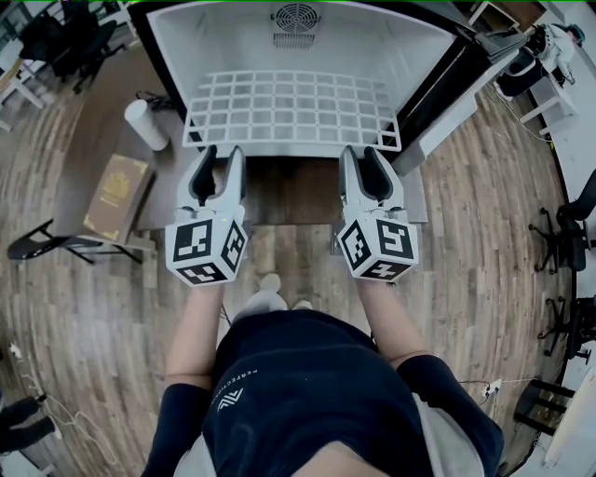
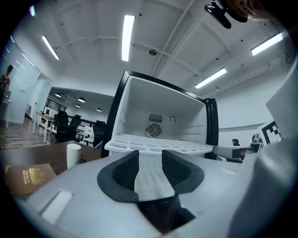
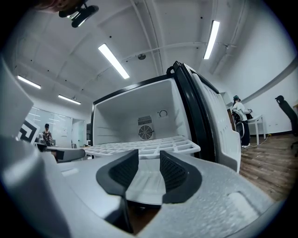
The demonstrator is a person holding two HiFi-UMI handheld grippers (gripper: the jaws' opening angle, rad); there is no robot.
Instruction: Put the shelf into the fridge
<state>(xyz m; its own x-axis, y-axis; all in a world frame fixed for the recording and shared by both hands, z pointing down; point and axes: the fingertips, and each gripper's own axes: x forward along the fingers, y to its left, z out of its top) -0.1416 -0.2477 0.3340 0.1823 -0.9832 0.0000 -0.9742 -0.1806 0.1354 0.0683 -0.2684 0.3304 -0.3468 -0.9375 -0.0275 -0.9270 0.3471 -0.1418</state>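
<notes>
A white grid shelf [image 1: 293, 107] lies level in the open white fridge [image 1: 186, 42], its front edge jutting out of the opening; a fan [image 1: 296, 17] sits in the back wall. My left gripper [image 1: 223, 154] points at the shelf's front left and my right gripper [image 1: 359, 154] at its front right, fingertips just short of the edge. Both stand open with nothing gripped. In the left gripper view the shelf [image 2: 163, 144] shows beyond the parted jaws of that gripper [image 2: 150, 155]. The right gripper view likewise has the shelf [image 3: 144, 146] ahead of the gripper [image 3: 149, 154].
The fridge door [image 1: 456, 88] hangs open at the right. Left of the fridge a brown table [image 1: 88, 149] carries a white cylinder [image 1: 146, 124] and a brown book [image 1: 116, 196]. Office chairs [image 1: 559, 242] stand at the far right on the wooden floor.
</notes>
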